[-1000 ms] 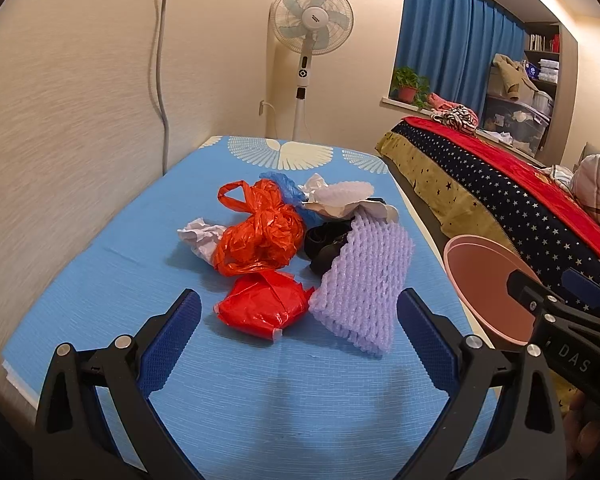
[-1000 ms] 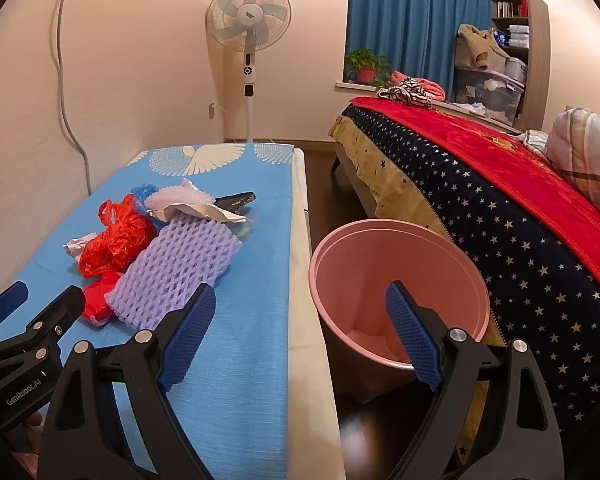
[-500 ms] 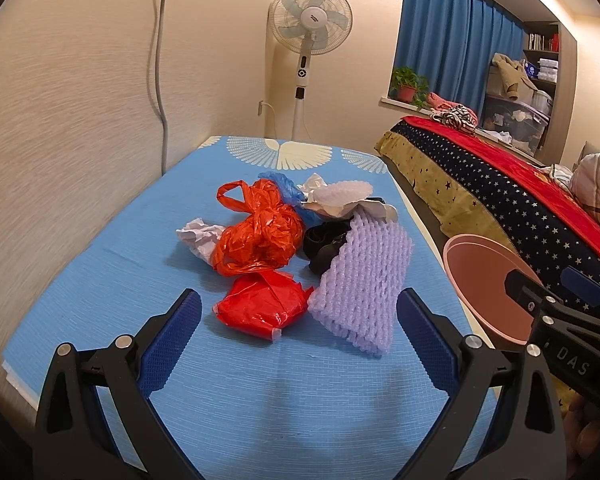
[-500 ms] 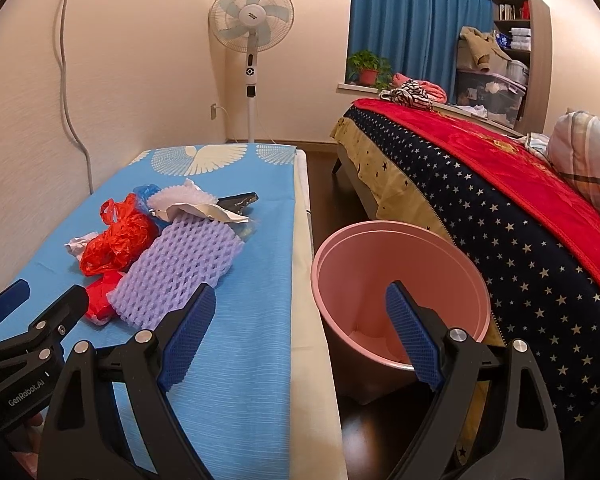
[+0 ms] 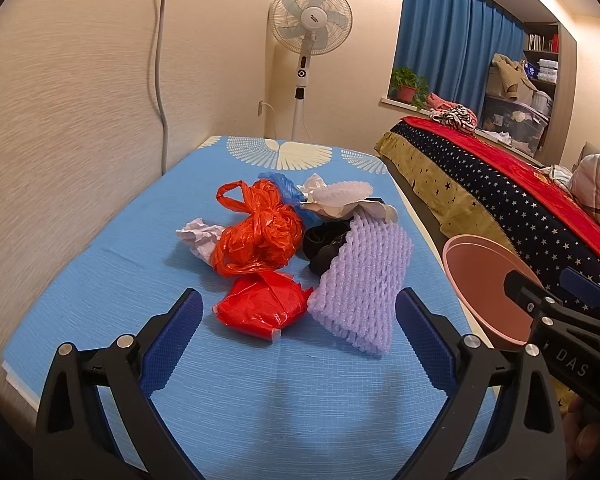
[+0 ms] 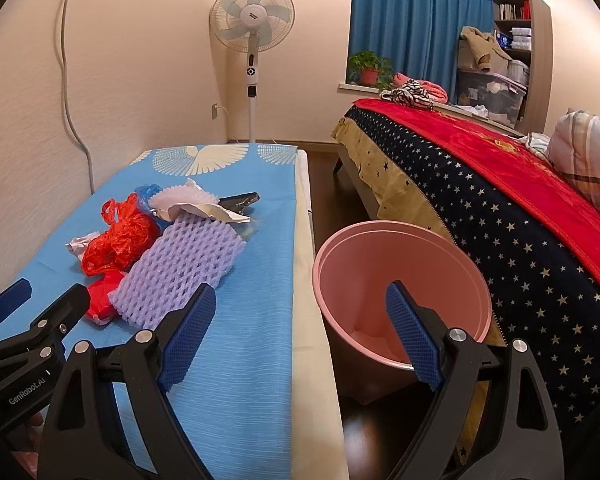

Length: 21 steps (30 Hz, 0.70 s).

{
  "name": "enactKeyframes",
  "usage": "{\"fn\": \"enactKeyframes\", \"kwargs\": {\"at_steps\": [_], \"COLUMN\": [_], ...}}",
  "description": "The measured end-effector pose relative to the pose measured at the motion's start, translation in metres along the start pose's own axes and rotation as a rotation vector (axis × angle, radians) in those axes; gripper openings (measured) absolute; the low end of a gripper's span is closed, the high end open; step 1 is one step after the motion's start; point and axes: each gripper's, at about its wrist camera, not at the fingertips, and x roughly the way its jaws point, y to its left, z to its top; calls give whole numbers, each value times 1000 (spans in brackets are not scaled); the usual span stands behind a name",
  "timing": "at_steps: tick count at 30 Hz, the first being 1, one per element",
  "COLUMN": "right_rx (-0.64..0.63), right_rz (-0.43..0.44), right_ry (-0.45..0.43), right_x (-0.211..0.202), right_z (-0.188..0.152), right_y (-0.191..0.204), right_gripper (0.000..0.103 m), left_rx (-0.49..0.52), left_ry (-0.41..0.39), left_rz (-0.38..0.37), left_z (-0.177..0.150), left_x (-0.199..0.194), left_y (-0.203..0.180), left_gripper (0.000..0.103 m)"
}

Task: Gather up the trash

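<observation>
Nothing picked yet. Trash pile [image 5: 296, 248] mid-mattress [image 5: 100, 280], toward its right edge; pink bin [image 6: 400, 292] on the floor beside. Left gripper [image 5: 298, 332] and right gripper [image 6: 300, 332] both spread, empty. Next: close on the purple foam net [image 5: 360, 280].

Bare blue mat [image 5: 260, 392] lies before the trash pile [image 5: 300, 256]; the pink bin [image 6: 400, 280] gapes unobstructed.

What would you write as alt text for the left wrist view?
An open left claw hovers over a blue mat before a trash pile: red wrapper, purple foam net, orange plastic bag, crumpled paper. A pink bin stands right, beside the bed.
</observation>
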Motion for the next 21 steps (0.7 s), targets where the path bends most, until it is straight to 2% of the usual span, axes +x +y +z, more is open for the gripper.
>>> {"fn": "enactKeyframes", "kwargs": {"at_steps": [18, 21], "right_rx": [9, 19], "right_rz": [16, 30], "right_ry": [3, 11], "right_x": [1, 3], "right_z": [1, 1], "right_y": [1, 0], "right_gripper": [84, 79], "left_rx": [-1, -2], "left_ry": [0, 0], "left_rz": [0, 1], "left_z": [0, 0], "left_x": [0, 0], "left_y": [0, 0], "left_gripper": [91, 90]}}
